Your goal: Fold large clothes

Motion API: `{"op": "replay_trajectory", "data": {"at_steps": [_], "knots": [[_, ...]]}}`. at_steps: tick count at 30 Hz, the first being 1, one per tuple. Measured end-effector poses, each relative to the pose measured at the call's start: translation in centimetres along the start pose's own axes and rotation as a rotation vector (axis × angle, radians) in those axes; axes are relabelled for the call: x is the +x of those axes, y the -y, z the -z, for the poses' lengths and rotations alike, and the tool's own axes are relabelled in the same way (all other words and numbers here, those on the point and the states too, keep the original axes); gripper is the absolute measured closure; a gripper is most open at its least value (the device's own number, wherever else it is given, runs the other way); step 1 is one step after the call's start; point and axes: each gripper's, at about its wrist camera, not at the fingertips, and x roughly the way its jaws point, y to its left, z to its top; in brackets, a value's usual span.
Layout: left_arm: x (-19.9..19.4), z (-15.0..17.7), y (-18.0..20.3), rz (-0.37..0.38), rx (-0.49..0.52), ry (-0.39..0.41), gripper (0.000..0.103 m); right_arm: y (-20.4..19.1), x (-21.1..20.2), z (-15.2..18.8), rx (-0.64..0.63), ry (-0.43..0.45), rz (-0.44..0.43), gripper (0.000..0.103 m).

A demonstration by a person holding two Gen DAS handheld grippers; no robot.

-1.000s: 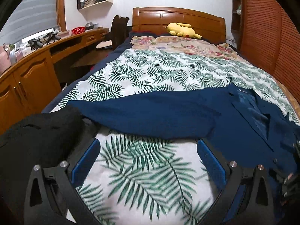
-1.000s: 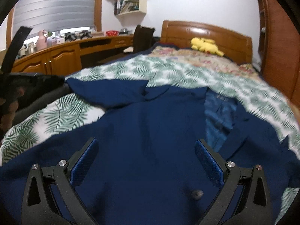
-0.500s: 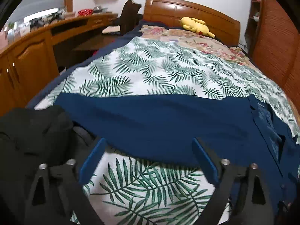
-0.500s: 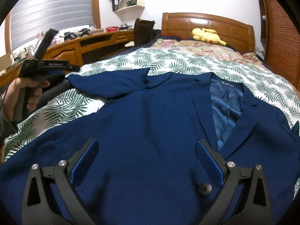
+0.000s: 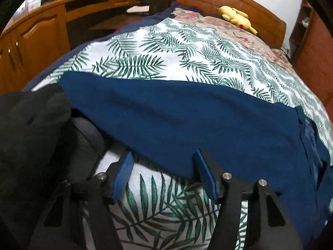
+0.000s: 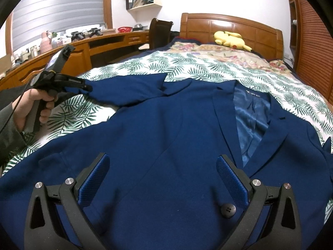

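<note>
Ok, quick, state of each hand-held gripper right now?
Left hand-held gripper: open, jaws have just been closing around the navy blazer sleeve's edge, pads not pressing yet.
Right hand-held gripper: open, empty, above the navy blazer.

Jacket (image 6: 166,145) flat on bed (image 6: 208,66), plush toy (image 6: 230,38) behind

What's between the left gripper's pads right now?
In the left wrist view, the left gripper, its jaws just closing, straddles the lower edge of the blue jacket sleeve over the leaf-print bedspread; pads not yet pressing it.
</note>
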Motion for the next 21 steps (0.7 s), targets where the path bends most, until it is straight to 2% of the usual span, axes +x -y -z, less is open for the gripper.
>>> {"op": "replay_trajectory", "data": {"at_steps": [3,4,7,11,15,21], "knots": [[0.5,-0.3,-0.3,0.020,-0.021,-0.008,0.052,0.0,0.0,0.0,0.000,0.000,0.000,0.000],[0.6,-0.3,-0.4,0.026,-0.023,-0.010,0.057,0.0,0.0,0.0,0.000,0.000,0.000,0.000],[0.8,-0.4,0.1,0.040,0.004,-0.015,0.090,0.0,0.0,0.0,-0.001,0.000,0.000,0.000],[-0.2,-0.3,1.7,0.007,0.086,0.026,0.102,-0.1,0.1,0.0,-0.003,-0.001,0.001,0.000],[-2.7,-0.6,3.2,0.032,0.125,0.074,0.103,-0.2,0.1,0.0,-0.005,0.002,0.002,0.000],[-8.2,0.0,8.9,0.159,0.242,0.139,0.103,-0.1,0.2,0.2,-0.003,0.003,0.003,0.000]]}}
